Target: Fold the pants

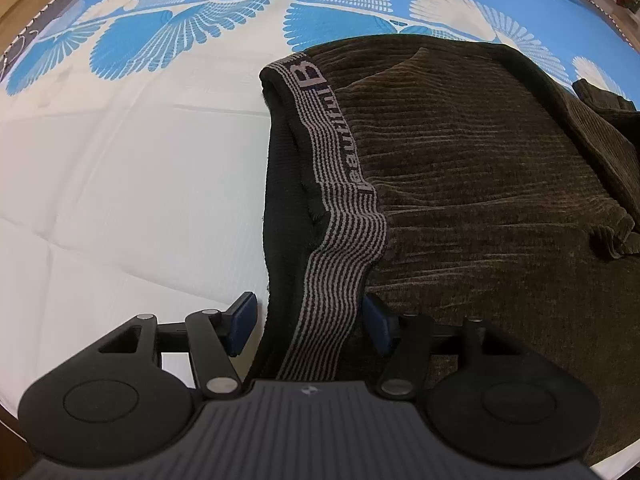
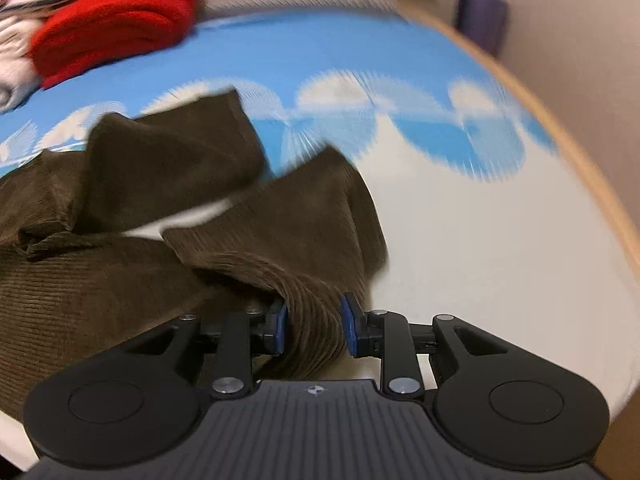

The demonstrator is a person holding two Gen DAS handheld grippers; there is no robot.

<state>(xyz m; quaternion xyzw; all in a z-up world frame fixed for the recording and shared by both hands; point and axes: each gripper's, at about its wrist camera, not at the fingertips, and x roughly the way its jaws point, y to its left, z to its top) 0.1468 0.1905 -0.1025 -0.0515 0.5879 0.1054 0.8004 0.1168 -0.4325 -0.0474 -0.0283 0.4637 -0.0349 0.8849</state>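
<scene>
Lying spread across a blue and white patterned bed cover [image 1: 120, 152] is one pair of dark brown corduroy pants [image 1: 480, 184], and two hand-held grippers are working at opposite ends of it.

The left gripper [image 1: 310, 322] is pointing steeply down over the waist end. Its two blue pads are standing wide apart, one on each side of the grey and black striped elastic waistband [image 1: 340, 236], which is running between them and away from the gripper. The left pad is showing a clear gap from the fabric; the right pad is sitting just beside the band, so the jaws are standing around the waistband, not pressing on it.

The right gripper [image 2: 312, 328] is at the leg end, in a view blurred by motion. Its jaws are standing narrow, with a bunched ridge of corduroy between the two blue pads, both touching the cloth. Two pant legs [image 2: 176, 152] are lying ahead of this gripper, splayed apart, with white cover showing between them.

Far ahead and to the left of the right gripper, one red folded garment [image 2: 116, 24] is resting on the cover.
</scene>
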